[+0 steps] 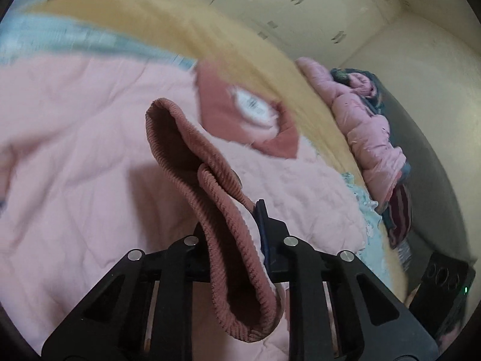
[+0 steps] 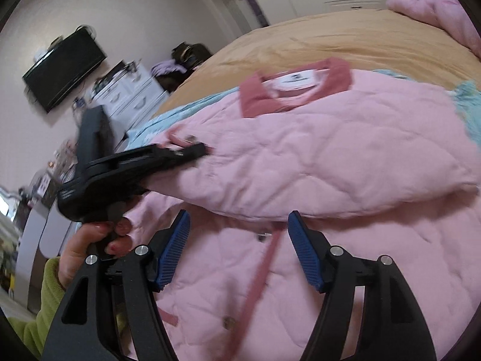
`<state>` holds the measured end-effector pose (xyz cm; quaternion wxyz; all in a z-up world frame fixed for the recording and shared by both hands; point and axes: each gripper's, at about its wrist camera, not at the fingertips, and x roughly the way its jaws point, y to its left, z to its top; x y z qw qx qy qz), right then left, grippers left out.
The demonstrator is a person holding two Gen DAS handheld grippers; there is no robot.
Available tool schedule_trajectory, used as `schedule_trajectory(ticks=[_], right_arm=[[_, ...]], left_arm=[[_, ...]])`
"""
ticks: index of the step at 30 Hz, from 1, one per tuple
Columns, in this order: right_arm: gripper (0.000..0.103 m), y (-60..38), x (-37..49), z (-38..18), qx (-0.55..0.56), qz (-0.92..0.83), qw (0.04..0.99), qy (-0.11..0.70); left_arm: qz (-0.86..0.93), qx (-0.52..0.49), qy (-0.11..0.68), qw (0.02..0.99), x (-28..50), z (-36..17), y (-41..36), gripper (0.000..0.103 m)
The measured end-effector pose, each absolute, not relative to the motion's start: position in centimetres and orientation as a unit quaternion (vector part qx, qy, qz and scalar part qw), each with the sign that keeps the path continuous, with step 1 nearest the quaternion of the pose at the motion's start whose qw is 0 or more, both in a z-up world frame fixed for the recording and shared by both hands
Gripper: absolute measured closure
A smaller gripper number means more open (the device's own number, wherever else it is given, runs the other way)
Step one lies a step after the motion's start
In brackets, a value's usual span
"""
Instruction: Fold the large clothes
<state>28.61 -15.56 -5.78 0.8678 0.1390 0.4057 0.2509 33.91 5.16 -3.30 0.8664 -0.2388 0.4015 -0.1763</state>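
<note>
On the bed (image 2: 345,33) lies the pink quilted jacket (image 2: 330,156), spread over the tan cover and a strip of light blue blanket (image 2: 469,105), with its dusty-rose collar (image 2: 339,70) and white label pointing toward the far side. Left gripper (image 1: 237,225) has its fingers squeezed tight on the jacket's corduroy cuff (image 1: 210,180), and the ribbed rose band loops up out of the grip and droops down below it too, so that sleeve end is lifted off the rest of the coat. From the right wrist camera you can see that same left gripper (image 2: 192,150) out to the side, held by a hand (image 2: 90,240) with red nails and a green sleeve, pulling a fold of the jacket across the body. Right gripper (image 2: 239,240) hangs over the front of the jacket with its blue-padded fingers (image 2: 174,249) spread wide and nothing between them; a rose placket strip and a couple of snaps sit right below the gap. Further out, a second pink puffy coat (image 1: 369,126) is piled at the bed's edge next to some dark striped clothes. Beyond that, pale wardrobe doors (image 1: 300,3), a white dresser (image 2: 129,93) and a wall TV (image 2: 63,66).
</note>
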Motion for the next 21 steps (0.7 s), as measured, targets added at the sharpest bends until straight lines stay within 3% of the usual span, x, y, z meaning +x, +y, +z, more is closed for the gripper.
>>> schedule_trajectory(ticks=[9,21], right_arm=[[0.037,-22.7,28.2,-3.5,0.144,0.133,0.913,0.358],[0.037,-25.5,33.5,-3.9,0.130,0.082,0.921,0.357]], left_arm=[[-0.186,-0.192,0.274,0.924,32.3,4.9,7.3,0.094],[-0.136,-0.205,0.368,0.897,35.3,-2.8,8.4,0.094]])
